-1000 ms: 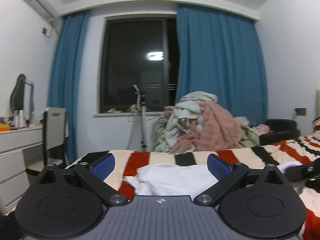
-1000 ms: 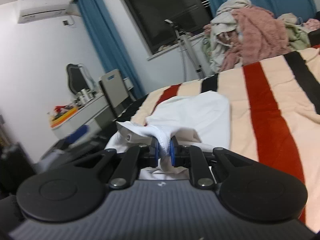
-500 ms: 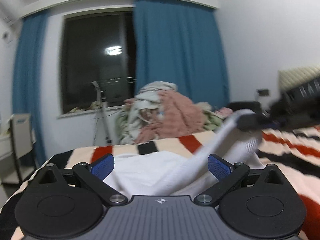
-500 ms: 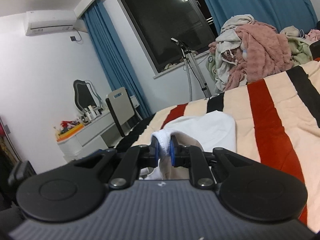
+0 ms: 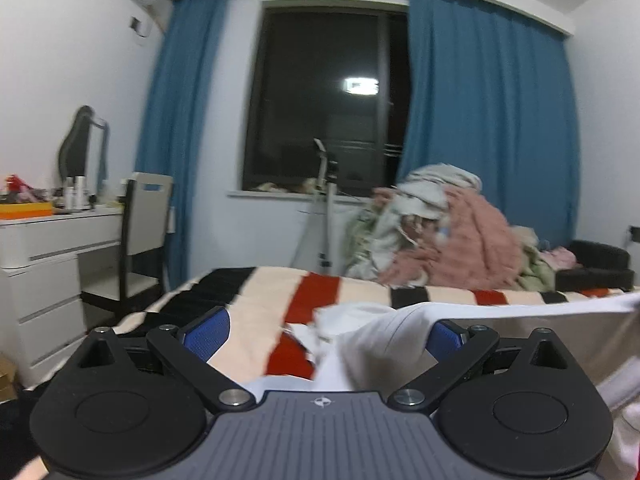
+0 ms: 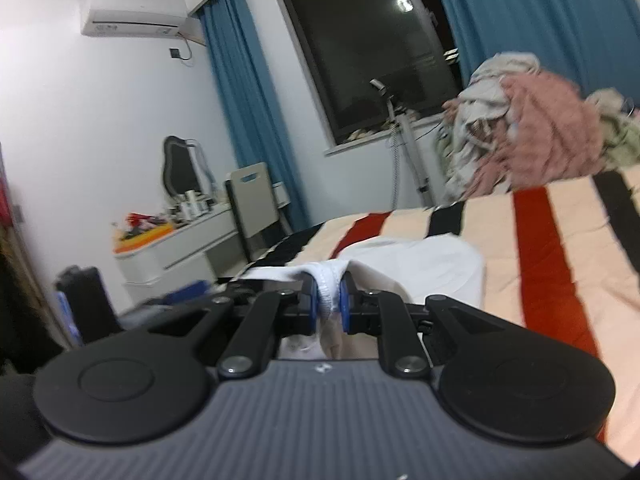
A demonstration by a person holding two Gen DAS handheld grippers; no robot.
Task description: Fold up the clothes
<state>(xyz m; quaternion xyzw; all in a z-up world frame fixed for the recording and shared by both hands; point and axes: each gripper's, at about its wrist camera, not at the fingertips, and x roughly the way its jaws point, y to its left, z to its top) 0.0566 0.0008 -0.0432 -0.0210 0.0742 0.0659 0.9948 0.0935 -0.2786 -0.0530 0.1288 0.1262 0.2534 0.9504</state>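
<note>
White garment on striped bed, partly lifted; long axis stretched rightward in left view. Hem pinched in nearly closed right gripper. Left gripper wide, cloth bunched between pads, ungripped. Laundry pile beyond bed; desk left.

Your left gripper: a grey ribbed housing bearing a small round compass-like mark at its front edge, flanked by two black round discs with raised centre circles. Black link arms run forward from silver pivot screws to fingers faced with blue textured pads. Triangular black brackets with small silver screws sit above each disc. Your right gripper: the same build, with grey ribbed body, twin black discs, black linkages, silver screws and blue pads.
</note>
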